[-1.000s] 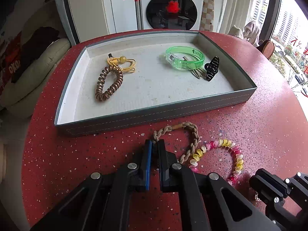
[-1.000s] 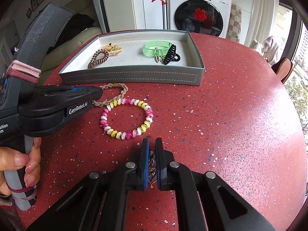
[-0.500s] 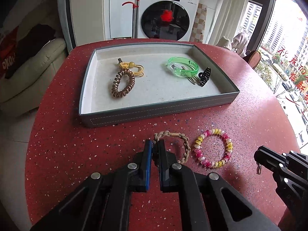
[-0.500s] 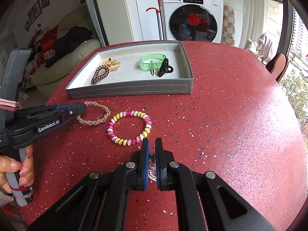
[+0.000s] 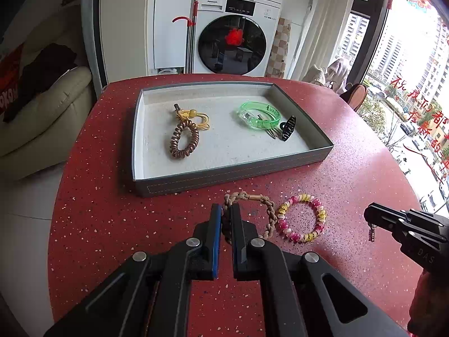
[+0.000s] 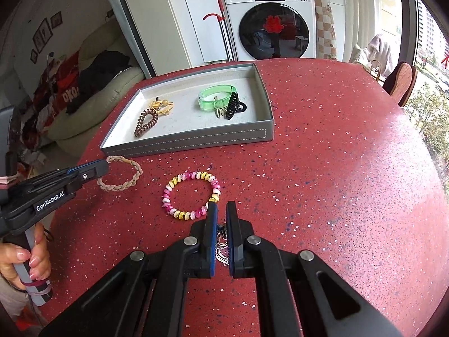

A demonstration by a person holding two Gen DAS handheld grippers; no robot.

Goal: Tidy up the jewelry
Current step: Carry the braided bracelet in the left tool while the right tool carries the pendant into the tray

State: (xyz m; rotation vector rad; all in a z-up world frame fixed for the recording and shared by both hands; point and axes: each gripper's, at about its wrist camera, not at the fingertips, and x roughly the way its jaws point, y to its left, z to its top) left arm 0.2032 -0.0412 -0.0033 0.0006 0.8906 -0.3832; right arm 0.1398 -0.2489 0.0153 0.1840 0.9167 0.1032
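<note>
Table: round red speckled tabletop (image 6: 322, 151); right half bare out to its rim.
Tray: shallow grey rectangular tray (image 5: 224, 179) at far side; holds brown coil tie, green bangle (image 5: 259, 115), black claw clip.
Open strip: between tray's near wall and grippers, pink-yellow beaded bracelet (image 6: 192, 195) lies flat.
Left gripper (image 5: 226, 213): nearly closed, pinching tan braided rope bracelet (image 6: 120, 175), just before tray wall.
Right gripper (image 6: 221, 216): closed on small silver charm (image 6: 222, 248) hanging between fingers.

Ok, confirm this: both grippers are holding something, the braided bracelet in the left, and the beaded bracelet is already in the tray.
One thing is wrong: the beaded bracelet is not in the tray; it lies on the table in front of it, as the right wrist view shows. The rest stands: the left gripper holds the braided bracelet, and the right gripper is shut on a small charm.
</note>
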